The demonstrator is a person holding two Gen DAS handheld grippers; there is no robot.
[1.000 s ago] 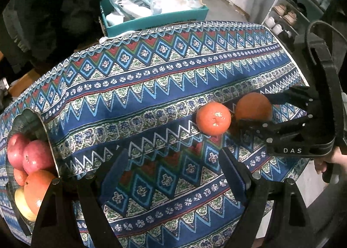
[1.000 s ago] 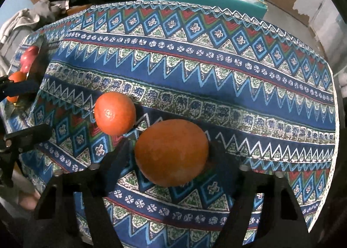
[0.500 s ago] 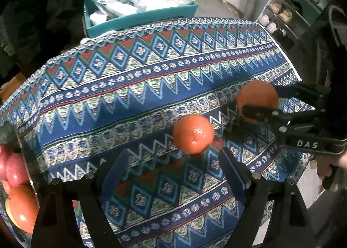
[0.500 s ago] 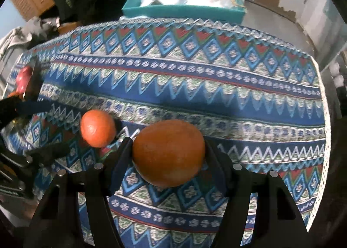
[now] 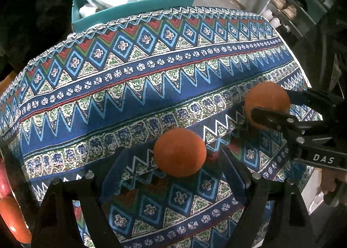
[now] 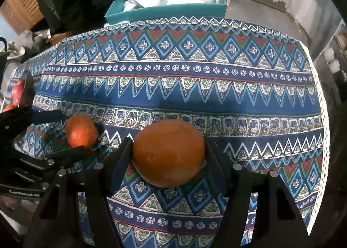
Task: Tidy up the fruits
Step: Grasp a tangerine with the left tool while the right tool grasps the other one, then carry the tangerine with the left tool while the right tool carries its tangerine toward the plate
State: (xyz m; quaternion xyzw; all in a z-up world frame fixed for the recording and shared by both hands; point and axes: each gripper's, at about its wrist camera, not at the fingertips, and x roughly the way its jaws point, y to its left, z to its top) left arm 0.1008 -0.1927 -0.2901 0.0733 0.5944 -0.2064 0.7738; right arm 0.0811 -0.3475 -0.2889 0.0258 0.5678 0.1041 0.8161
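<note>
Fingers of the right claw (image 6: pixel 168 157) press both sides of a large orange (image 6: pixel 168 152), gripped just above the patterned surface (image 6: pixel 195 87). The left claw (image 5: pixel 173 174) gapes wide around a smaller orange (image 5: pixel 180 152) resting on the cloth, not yet gripped. Next, I judge, it should close, then both carry toward the fruit bowl (image 5: pixel 13 222) at left.

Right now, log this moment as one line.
right gripper: shut on large orange | left gripper: open around small orange on tablecloth | fruit bowl: far left
</note>
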